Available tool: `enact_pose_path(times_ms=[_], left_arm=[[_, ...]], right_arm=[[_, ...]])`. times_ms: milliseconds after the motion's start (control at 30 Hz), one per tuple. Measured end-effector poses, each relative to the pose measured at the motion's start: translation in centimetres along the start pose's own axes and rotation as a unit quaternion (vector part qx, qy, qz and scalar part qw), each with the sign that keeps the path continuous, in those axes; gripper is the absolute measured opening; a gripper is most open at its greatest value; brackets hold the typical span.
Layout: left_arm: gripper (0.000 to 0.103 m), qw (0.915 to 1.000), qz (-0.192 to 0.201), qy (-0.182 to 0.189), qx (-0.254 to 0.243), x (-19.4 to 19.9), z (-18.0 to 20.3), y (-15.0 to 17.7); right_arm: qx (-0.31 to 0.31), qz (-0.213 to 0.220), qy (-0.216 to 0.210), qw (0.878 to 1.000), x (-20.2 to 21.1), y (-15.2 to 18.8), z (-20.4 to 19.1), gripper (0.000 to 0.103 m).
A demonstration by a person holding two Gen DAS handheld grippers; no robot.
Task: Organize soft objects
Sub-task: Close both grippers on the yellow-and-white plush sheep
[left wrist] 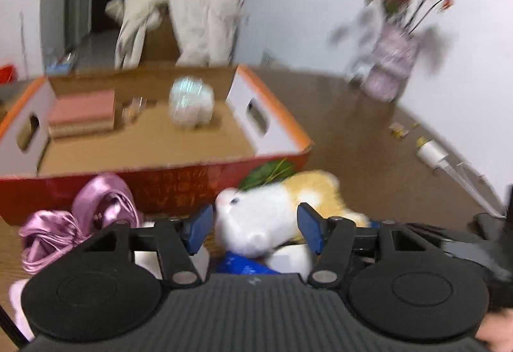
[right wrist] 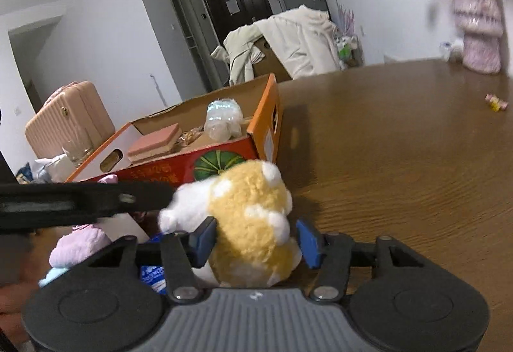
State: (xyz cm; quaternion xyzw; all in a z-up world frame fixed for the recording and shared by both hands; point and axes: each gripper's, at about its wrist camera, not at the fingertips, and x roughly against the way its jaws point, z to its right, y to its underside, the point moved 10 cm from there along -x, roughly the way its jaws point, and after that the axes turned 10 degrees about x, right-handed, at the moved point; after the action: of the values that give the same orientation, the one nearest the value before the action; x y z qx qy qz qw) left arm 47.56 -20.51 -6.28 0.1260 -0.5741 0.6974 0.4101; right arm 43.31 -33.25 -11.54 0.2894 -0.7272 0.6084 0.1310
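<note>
Both grippers are on the same plush toy (left wrist: 266, 217) here, a fluffy little animal with a white front and a tan-yellow back dotted with white patches, lying on the brown wooden tabletop (right wrist: 400, 159) right in front of the red-and-orange cardboard box (left wrist: 179, 188). In the left wrist view the left gripper (left wrist: 255, 227) has its blue-padded fingers (left wrist: 198, 225) on either side of the toy's white end; the left pad looks to be touching the fur, the right one sits at its edge, though motion blur makes it hard to call a firm pinch. In the right wrist view the right gripper (right wrist: 255, 241) straddles the tan body, and the fur bulges between the fingers (right wrist: 202, 239) with both pads against it, so that's a pinch on the plush. The left gripper's black arm (right wrist: 80, 201) crosses that view from the left, reaching the toy's white end. Around the toy there's more soft stuff: a shiny pink satin bundle (left wrist: 77, 223) to the left against the box front, a pale pink fuzzy piece (right wrist: 80, 244), and a blue packet (left wrist: 240, 265) tucked under the plush. Inside the box sit a pink sponge block (left wrist: 83, 113) and a clear wrapped bundle (left wrist: 192, 101). At the far corner of the tabletop, a vase of pink flowers (left wrist: 391, 63), blurred.
</note>
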Motion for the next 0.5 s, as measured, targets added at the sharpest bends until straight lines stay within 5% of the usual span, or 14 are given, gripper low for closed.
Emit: enact_pose_path(times_ms=[500], left_arm=[[0.055, 0.9965, 0.055, 0.059, 0.023, 1.5, 1.4, -1.0]], right_arm=[[-0.039, 0.046, -0.035, 0.998, 1.6, -0.3, 0.3, 0.044]])
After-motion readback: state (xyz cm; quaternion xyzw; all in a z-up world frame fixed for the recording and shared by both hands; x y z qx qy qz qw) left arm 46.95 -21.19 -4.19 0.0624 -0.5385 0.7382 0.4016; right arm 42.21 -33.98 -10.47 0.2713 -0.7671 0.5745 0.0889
